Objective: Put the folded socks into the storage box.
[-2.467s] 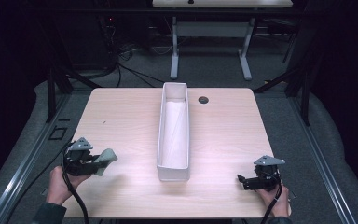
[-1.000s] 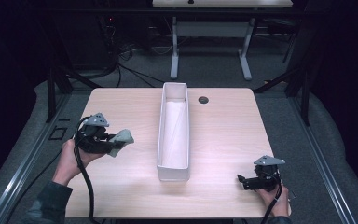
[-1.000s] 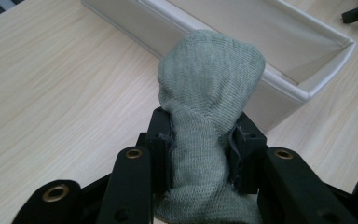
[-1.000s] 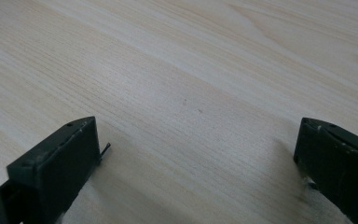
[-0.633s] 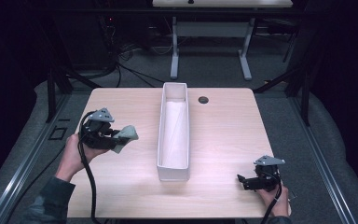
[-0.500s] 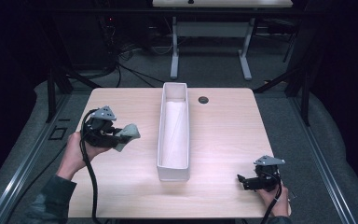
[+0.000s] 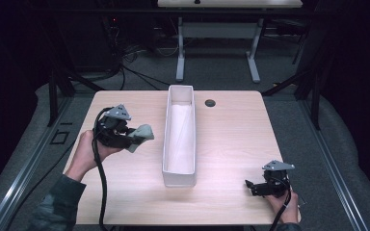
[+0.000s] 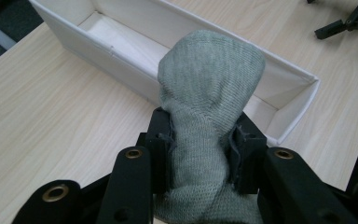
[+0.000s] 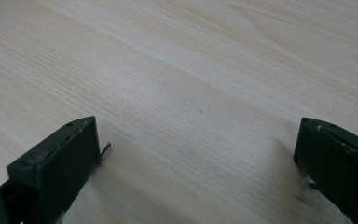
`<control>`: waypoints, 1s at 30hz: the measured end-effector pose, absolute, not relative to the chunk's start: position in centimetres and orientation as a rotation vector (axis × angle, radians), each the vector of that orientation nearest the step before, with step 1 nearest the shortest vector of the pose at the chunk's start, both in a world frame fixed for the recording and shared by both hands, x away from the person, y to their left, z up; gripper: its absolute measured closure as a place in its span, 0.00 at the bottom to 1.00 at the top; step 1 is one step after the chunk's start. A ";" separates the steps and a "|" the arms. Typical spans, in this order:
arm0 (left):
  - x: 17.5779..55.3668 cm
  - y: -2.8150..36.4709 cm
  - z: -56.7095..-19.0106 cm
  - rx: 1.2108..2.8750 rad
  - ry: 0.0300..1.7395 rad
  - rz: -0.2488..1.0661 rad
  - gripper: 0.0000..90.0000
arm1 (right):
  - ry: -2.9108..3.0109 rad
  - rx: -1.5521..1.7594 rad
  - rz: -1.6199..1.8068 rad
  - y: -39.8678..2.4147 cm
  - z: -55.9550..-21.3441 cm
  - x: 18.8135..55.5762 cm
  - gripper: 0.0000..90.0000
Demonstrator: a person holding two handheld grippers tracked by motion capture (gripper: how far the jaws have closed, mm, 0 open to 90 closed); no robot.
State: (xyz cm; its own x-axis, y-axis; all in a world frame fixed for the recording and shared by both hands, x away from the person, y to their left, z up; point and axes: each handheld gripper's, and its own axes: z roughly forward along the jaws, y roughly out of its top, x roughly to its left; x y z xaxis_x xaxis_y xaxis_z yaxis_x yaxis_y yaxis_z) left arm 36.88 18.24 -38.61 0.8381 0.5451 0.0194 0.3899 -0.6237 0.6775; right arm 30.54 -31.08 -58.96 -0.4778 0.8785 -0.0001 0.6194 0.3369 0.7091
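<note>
Left gripper (image 7: 137,136): clamped on grey sock (image 8: 205,116), carried up from the near-left table edge toward the bin (image 7: 179,179); sock now just beside the bin's left wall, held above the table (image 7: 231,139), likely bound for the bin. Right gripper (image 7: 251,186): unmoved, near right corner, jaws wide, empty. Bin interior looks empty; its long open top gives ample drop room.

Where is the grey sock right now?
The grey sock is clamped in the left gripper, held above the table's left half in the high view, just left of the long white bin and not yet over it.
</note>
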 end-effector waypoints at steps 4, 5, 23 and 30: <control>37.1 17.5 -38.5 2.321 0.660 0.280 0.74 | 2.223 1.320 0.925 -31.1 -59.0 30.5 0.00; 37.2 17.3 -38.5 2.328 0.652 0.279 0.74 | 2.223 1.322 0.924 -31.1 -59.0 30.5 0.00; 37.7 13.5 -37.7 2.361 0.562 0.252 0.73 | 2.223 1.321 0.924 -31.1 -59.0 30.5 0.00; 37.9 11.8 -38.0 2.380 0.535 0.221 0.74 | 2.223 1.322 0.925 -31.1 -59.0 30.5 0.00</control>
State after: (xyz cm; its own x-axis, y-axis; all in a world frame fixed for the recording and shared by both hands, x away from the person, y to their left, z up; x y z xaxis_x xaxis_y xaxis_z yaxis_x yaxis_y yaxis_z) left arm 37.92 11.81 -37.97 0.9013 0.4330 0.0154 0.3180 -0.6853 0.6552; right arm 30.54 -31.07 -58.96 -0.4774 0.8787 0.0000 0.6195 0.3366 0.7092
